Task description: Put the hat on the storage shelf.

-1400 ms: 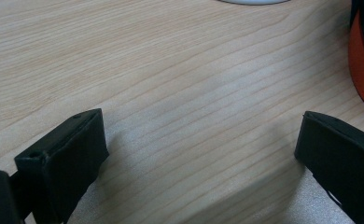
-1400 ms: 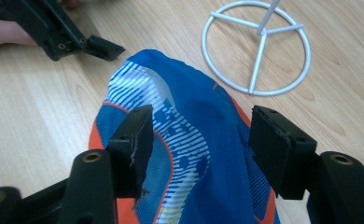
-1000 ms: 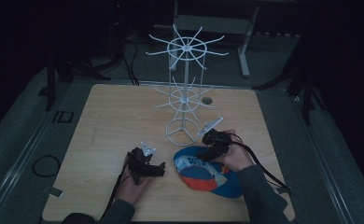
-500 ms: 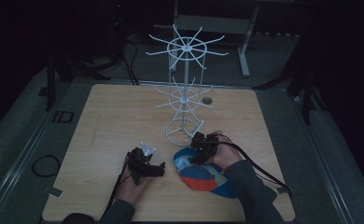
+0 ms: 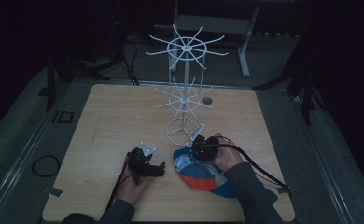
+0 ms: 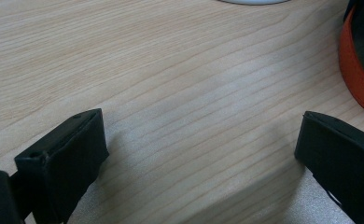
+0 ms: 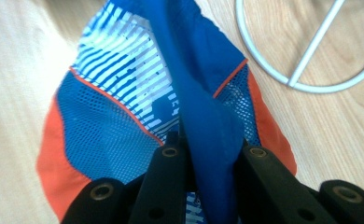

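Cap (image 5: pixel 203 173) pinched by right gripper (image 5: pixel 202 150), jaws just closed on blue fabric; left gripper (image 5: pixel 145 164) agape, idle. White wire rack (image 5: pixel 184 100) just beyond. Wooden table (image 5: pixel 115 121), dark room.

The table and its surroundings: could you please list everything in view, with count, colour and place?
cap: one, blue, orange and white, near edge of the table, right of centre, beside the rack's ring base
rack: one, white wire, two tiers of spokes, standing mid-table
table: one, light wood, centre of the high view
cables: several, black, on the floor behind the table
right gripper: one, black, fingers pinching a blue fold of the cap
left gripper: one, black, fingers spread apart over bare wood, left of the cap
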`<act>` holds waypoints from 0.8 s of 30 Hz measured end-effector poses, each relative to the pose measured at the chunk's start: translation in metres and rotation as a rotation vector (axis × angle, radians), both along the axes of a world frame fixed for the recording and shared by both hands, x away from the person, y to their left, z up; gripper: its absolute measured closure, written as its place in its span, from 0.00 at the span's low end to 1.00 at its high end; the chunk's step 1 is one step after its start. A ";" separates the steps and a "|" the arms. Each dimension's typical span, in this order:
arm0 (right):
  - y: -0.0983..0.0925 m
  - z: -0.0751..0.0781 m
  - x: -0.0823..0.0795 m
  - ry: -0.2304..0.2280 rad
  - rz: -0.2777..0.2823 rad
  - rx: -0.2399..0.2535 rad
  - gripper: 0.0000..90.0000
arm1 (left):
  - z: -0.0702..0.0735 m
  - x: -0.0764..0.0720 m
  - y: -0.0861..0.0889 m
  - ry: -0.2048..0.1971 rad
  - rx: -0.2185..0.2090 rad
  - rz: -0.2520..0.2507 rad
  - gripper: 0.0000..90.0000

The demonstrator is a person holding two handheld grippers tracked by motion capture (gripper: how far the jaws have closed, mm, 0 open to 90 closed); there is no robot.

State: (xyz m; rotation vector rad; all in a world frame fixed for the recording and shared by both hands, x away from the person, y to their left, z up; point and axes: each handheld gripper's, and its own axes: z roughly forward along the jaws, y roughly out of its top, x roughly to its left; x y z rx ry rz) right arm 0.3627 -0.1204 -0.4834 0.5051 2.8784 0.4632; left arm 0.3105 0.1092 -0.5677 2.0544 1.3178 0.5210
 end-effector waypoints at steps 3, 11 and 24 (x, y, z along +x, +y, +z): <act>-0.005 0.010 -0.008 -0.021 0.001 0.025 0.94 | 0.000 0.000 0.000 0.000 -0.001 0.001 0.03; -0.029 0.030 -0.018 -0.029 -0.024 0.147 0.94 | 0.000 0.000 0.000 0.001 -0.004 0.003 0.03; -0.066 0.054 -0.026 -0.075 -0.098 0.268 0.94 | 0.000 0.000 0.000 0.004 0.001 -0.002 0.03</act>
